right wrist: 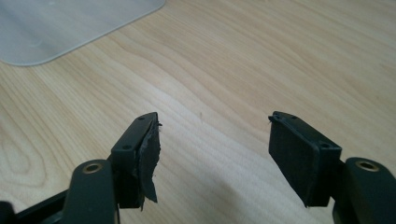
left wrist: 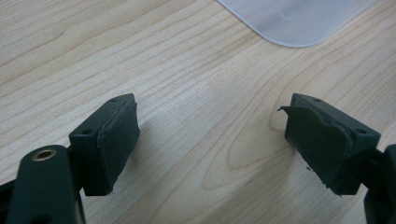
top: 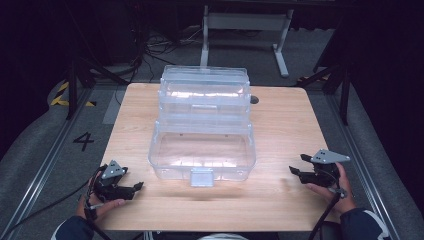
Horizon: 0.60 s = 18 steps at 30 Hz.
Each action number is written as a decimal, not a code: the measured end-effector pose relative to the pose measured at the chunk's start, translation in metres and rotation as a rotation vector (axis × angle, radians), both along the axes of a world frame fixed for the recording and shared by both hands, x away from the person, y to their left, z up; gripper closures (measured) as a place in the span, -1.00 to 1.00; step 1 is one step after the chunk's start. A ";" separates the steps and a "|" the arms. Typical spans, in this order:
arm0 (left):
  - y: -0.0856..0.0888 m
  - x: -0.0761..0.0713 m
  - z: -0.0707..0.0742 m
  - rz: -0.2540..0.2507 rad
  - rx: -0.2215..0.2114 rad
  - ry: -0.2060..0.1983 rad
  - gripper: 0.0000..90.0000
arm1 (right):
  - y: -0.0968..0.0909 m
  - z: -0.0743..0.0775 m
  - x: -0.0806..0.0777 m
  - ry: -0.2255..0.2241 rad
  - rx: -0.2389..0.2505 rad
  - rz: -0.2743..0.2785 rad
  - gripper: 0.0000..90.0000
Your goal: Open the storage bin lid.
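Dark room, cables and a white desk frame on the floor beyond a light wooden tabletop (top: 285, 125). Clear plastic box (top: 202, 150) sits mid-table, lid swung open and standing up toward the far edge, latch tab facing the near edge. Left gripper (top: 137, 187) rests near the near-left corner, jaws apart over bare wood, nothing between them (a corner of the box shows ahead). Right gripper (top: 296, 165) sits toward the near-right corner, jaws likewise parted and empty, well apart from the box.
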<state>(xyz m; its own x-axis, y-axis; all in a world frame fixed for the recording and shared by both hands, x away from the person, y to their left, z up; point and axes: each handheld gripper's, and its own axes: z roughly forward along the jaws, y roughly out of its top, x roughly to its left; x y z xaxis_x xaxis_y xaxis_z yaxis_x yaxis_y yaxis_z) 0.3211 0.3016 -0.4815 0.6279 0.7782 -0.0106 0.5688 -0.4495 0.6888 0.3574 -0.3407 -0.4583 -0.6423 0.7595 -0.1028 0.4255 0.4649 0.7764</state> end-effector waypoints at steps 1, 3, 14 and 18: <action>0.000 0.000 0.000 0.000 -0.001 -0.001 -0.60 | -0.001 -0.003 -0.001 0.005 -0.004 -0.003 -0.24; 0.000 0.000 0.000 -0.001 -0.001 -0.001 -0.60 | -0.002 -0.008 -0.004 0.013 -0.010 -0.005 -0.25; -0.001 0.001 0.000 0.009 0.008 -0.008 -0.62 | -0.005 -0.027 -0.007 0.081 0.031 -0.012 -0.44; -0.002 0.001 0.000 0.012 0.002 0.002 -0.65 | -0.002 -0.028 -0.007 0.108 0.045 0.000 -0.51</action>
